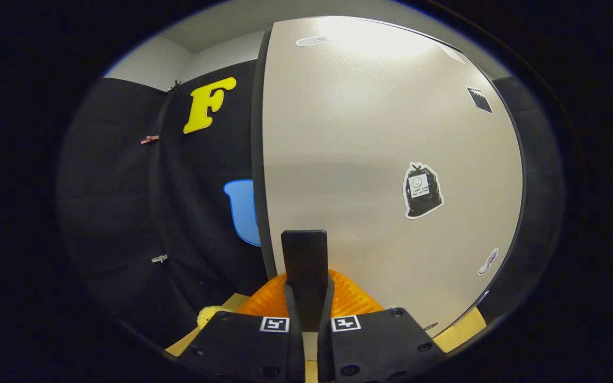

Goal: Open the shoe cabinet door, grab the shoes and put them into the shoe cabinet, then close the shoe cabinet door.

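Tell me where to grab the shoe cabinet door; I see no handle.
Probably its dark vertical edge, approached from the cloth wall side. The door face is flat, bearing just stickers, no knob in sight, so that exposed edge is what fingers could pinch. The gripper, fingers together just beside it, would have to open first.

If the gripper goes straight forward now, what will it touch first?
Most likely the pale cabinet door, near its left edge. The gripper, fingers shut together, points at it, though depth is unclear.
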